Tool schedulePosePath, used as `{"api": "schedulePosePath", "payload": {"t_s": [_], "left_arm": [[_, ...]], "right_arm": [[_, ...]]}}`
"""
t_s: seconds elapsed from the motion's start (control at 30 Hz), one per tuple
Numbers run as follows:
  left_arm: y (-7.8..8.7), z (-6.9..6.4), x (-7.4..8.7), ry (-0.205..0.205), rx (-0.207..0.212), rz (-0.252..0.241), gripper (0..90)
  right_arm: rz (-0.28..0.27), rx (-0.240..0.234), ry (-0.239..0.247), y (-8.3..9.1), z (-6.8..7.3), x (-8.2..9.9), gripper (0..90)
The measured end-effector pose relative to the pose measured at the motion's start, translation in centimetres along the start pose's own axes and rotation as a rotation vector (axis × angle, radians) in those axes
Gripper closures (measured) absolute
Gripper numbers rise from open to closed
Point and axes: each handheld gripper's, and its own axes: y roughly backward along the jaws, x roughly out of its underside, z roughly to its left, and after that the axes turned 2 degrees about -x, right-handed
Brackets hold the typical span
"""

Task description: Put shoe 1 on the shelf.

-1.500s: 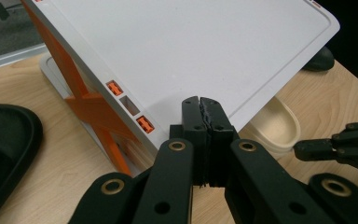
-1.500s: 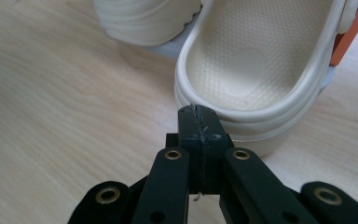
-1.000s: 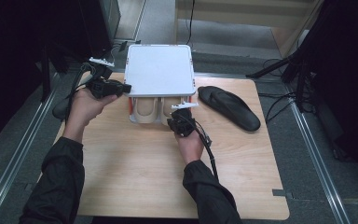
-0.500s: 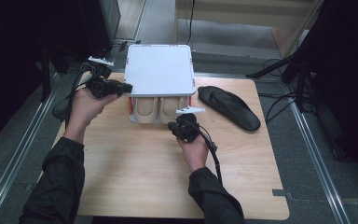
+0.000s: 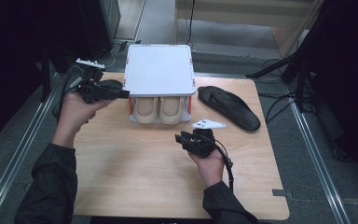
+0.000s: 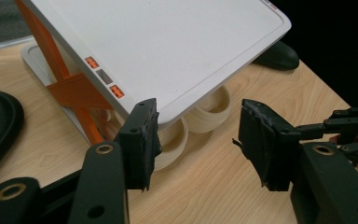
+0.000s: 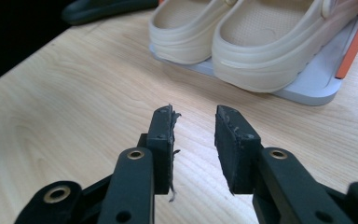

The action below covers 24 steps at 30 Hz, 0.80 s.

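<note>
Right gripper (jaws just opening, nothing between) sits near the cream clogs, heels facing it; left gripper, spread, beside the rack.

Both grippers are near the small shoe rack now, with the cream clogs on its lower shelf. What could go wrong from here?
1. The left gripper, jaws just opened, sits at the rack top's corner; a nudge could shift the light rack.
2. The cream clogs overhang the lower shelf and might get dragged off.
3. The black sandal lies close beside the rack and could be knocked.
</note>
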Motion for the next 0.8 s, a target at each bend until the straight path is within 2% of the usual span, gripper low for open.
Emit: {"api": "schedulePosePath", "payload": {"t_s": [0.1,0.3,0.4,0.43,0.5,0.63,0.73,0.77,0.8], "left_arm": [[0.5,0.0,0.7,-0.013,-0.025,0.008,43.2],[1.7,0.5,2.1,0.000,-0.054,-0.013,38.7],[2.1,0.9,2.6,0.008,-0.067,-0.008,38.2],[2.3,1.2,3.1,0.022,-0.086,-0.008,38.2],[2.4,1.5,3.4,0.016,-0.094,-0.008,38.3],[2.7,2.2,4.4,0.035,-0.123,-0.011,39.5],[2.7,2.8,5.0,0.031,-0.140,0.003,47.0],[2.6,3.0,5.2,0.035,-0.141,0.018,47.0],[2.5,3.3,5.5,0.031,-0.148,0.049,62.4]], "right_arm": [[-0.016,-0.016,0.013,0.7,0.0,0.1,65.7],[-0.030,-0.033,0.051,1.7,-0.2,0.6,59.8],[-0.021,-0.039,0.041,2.0,-0.2,0.7,57.0],[-0.020,-0.044,0.031,2.4,-0.3,0.7,55.7],[-0.024,-0.043,0.032,2.5,-0.4,0.7,54.4],[-0.015,-0.042,0.035,3.0,-0.5,1.0,51.8],[-0.012,-0.039,0.041,3.1,-0.8,1.8,52.1],[-0.003,-0.040,0.032,3.1,-0.9,2.0,52.1],[0.018,-0.037,0.019,3.2,-1.0,2.2,52.1]]}}
